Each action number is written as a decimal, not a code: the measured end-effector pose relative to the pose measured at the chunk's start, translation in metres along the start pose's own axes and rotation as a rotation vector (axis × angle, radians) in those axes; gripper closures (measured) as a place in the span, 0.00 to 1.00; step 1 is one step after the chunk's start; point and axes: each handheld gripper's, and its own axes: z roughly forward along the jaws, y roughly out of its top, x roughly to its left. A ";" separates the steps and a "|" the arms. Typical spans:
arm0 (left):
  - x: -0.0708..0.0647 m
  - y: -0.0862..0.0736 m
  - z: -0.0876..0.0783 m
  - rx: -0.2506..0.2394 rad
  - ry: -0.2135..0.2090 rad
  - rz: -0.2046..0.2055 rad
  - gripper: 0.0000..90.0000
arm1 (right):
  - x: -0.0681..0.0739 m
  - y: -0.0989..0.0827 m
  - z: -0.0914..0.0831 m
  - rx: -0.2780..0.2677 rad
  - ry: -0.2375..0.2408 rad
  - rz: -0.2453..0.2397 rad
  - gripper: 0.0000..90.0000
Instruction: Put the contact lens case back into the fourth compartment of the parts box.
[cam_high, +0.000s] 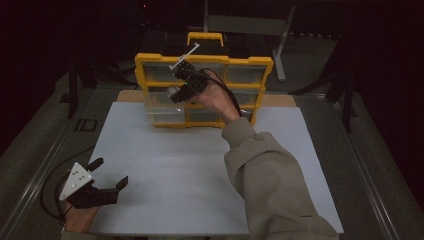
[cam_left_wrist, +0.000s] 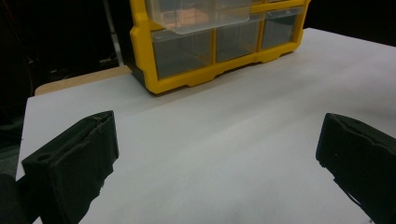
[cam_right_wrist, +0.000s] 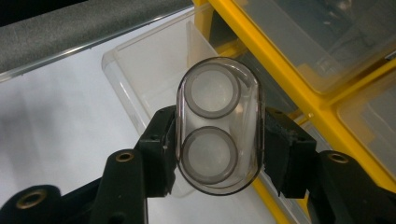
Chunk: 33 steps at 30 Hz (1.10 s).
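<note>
A yellow organizer (cam_high: 250, 65) with clear drawers stands at the far edge of the white table sheet (cam_high: 165, 165). One clear drawer (cam_high: 159, 102) on its left side is pulled out. My right gripper (cam_high: 176, 93) hovers at that drawer, shut on a clear oval case (cam_right_wrist: 217, 126) holding two round grey-rimmed discs. In the right gripper view the case hangs over the open drawer (cam_right_wrist: 149, 60), beside the organizer's yellow frame (cam_right_wrist: 280, 65). My left gripper (cam_high: 110, 171) rests near the table's front left corner, open with nothing between its jaws (cam_left_wrist: 215, 154).
The organizer (cam_left_wrist: 140, 51) and its pulled-out drawer (cam_left_wrist: 201, 18) lie well ahead of the left gripper. A wooden board edge (cam_high: 127, 95) shows behind the sheet. Dark floor and metal frame legs (cam_high: 282, 45) surround the table.
</note>
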 end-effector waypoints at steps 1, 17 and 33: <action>0.000 0.000 -0.001 -0.004 0.000 0.000 0.00 | 0.001 0.001 0.002 -0.002 0.002 0.000 0.54; 0.001 0.000 -0.001 -0.004 0.000 -0.004 0.00 | 0.001 0.002 0.010 -0.023 -0.028 0.025 0.26; 0.000 0.001 0.001 0.009 0.005 -0.008 0.00 | 0.005 -0.052 -0.032 -0.083 -0.041 0.061 0.10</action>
